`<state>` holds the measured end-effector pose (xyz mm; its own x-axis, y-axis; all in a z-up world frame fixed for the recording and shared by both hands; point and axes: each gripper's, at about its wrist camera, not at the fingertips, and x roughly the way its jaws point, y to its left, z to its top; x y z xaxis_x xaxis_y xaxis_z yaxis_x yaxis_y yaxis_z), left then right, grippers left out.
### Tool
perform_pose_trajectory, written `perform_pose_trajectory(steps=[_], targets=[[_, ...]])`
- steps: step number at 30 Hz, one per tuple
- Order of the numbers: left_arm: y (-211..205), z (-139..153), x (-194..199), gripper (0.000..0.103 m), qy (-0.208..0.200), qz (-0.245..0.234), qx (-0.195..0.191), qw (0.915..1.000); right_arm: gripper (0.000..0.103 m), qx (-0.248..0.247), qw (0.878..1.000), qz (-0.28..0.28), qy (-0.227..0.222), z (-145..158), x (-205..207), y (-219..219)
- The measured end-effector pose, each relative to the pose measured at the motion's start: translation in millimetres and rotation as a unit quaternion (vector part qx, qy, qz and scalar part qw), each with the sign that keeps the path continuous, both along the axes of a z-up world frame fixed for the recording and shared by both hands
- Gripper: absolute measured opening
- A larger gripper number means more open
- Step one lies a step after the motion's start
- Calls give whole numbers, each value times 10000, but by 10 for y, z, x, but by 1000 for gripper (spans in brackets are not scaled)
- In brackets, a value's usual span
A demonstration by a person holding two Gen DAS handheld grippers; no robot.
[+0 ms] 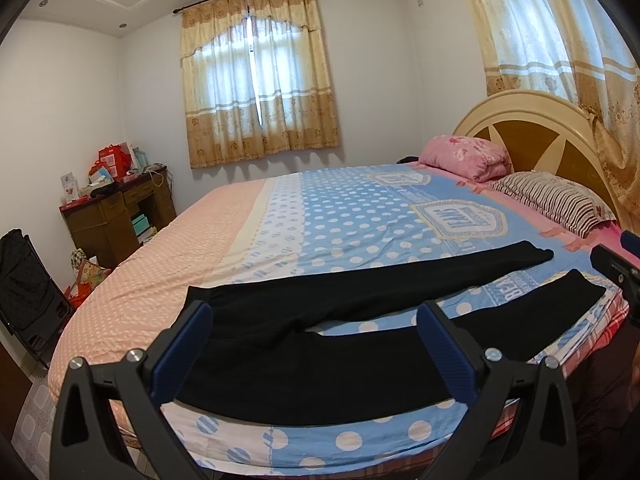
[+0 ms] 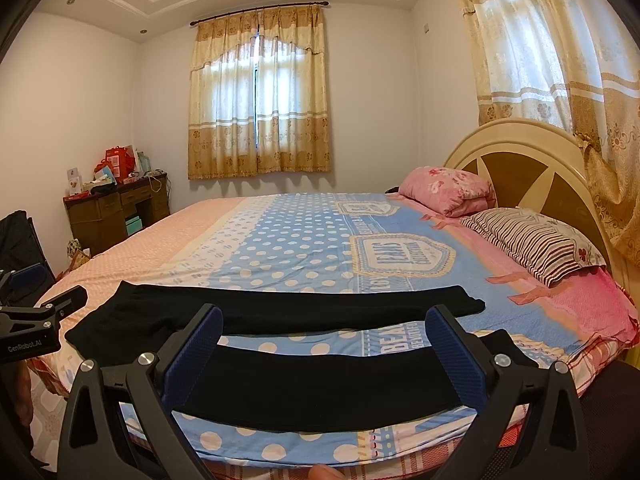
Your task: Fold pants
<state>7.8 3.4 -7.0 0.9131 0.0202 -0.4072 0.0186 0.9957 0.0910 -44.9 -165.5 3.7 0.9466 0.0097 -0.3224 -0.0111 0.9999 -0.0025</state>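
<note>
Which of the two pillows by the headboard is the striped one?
The nearer pillow, lying at the bed's near side by the headboard; the farther pillow is pink and floral.

Black fabric pants spread flat on polka-dot blue bedsheet, legs splayed apart toward striped pillow. Left gripper hovering over waist end, blue-padded fingers wide apart. Right gripper just visible at right edge.
</note>
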Motion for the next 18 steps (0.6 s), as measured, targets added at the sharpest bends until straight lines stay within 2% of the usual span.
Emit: perform_pose_trajectory(steps=[18], targets=[[-18,-16,9,103,12,7,49,10000,102,1,10000,-30,75,-48,41,12]])
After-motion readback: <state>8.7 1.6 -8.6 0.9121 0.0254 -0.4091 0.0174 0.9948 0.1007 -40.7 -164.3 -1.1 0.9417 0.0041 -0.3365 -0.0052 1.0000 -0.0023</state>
